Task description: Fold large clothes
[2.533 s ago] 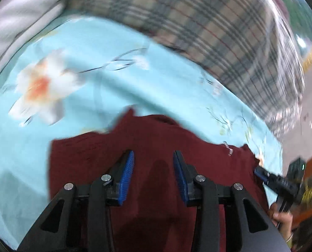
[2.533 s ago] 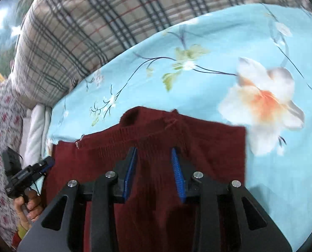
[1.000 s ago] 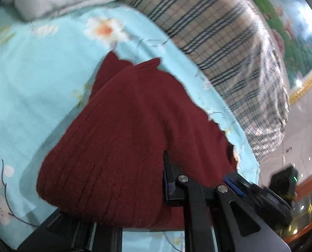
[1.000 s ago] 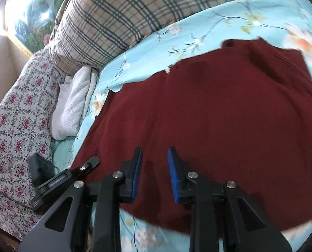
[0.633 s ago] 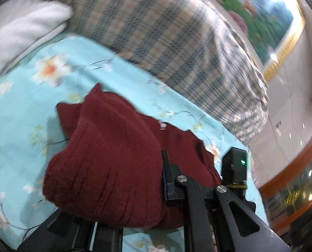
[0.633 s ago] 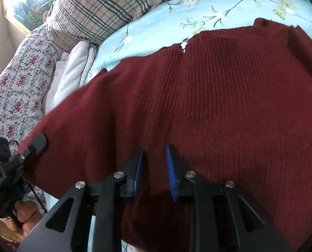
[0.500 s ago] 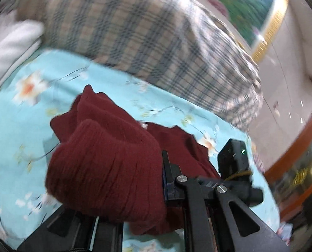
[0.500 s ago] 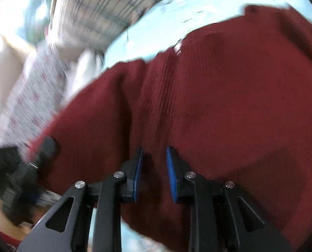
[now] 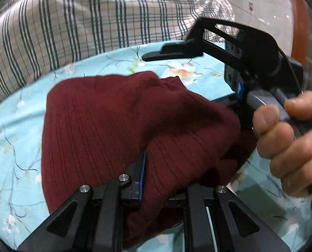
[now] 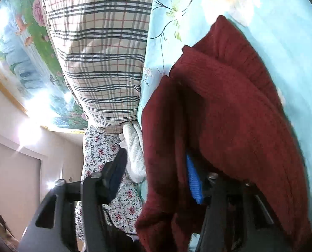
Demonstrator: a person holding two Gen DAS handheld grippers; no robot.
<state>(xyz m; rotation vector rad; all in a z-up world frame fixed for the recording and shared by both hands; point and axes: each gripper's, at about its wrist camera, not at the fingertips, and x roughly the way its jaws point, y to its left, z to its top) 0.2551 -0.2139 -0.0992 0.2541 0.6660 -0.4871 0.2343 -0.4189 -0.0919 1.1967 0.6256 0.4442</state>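
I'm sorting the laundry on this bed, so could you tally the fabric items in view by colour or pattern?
Maroon sweater: 1
Plaid quilt: 1
White knit: 1
Red-flowered fabric: 1
Blue floral sheet: 1
Total: 5

Dark red ribbed knit sweater [image 9: 118, 121], bunched, folded over, on floral sheet [image 9: 13, 126]

Left hand-held gripper [image 9: 156, 180] right finger buried under dark red sweater [image 9: 114, 115]
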